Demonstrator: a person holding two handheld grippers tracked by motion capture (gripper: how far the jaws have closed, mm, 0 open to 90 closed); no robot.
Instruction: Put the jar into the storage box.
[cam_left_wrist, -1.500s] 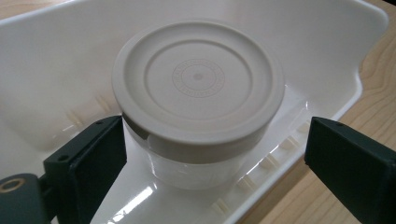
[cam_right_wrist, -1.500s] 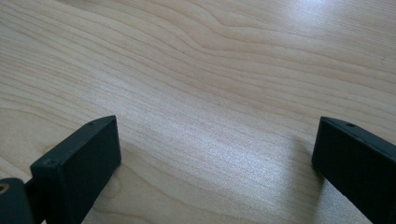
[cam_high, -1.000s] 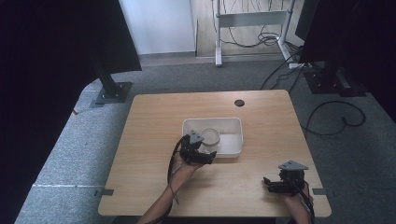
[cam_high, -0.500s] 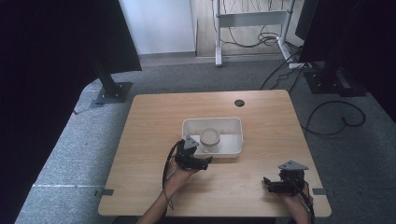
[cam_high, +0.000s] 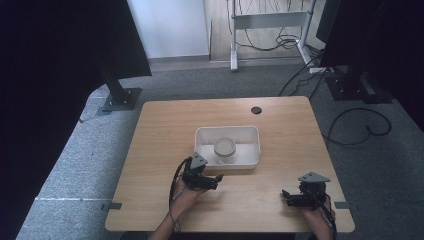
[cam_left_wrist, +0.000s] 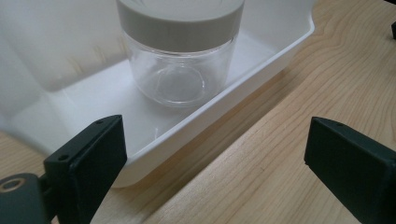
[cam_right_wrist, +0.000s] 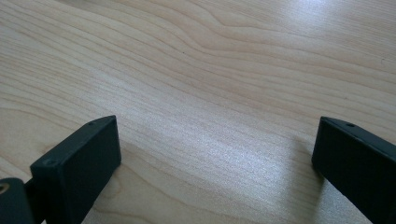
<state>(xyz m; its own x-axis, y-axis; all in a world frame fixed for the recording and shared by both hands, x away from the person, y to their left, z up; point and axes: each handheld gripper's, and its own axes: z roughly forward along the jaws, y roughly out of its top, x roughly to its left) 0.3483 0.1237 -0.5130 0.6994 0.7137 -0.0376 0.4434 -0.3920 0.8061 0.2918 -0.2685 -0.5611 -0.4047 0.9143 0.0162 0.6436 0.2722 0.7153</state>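
Left gripper view: clear jar (cam_left_wrist: 181, 65), grey lid, upright in white tray (cam_left_wrist: 261, 70); both hand-held grippers gape empty.

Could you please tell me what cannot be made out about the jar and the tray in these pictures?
- Jar: its lid top is cut off by the left gripper view's upper edge.
- Tray: its left end runs past that view's edge.
- Jar contents: too small in the high view; it looks empty.

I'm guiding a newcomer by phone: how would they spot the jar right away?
Find the wooden table, then the white tray at its middle. The jar stands upright inside it: clear glass with a grey lid, the tray's sole content.
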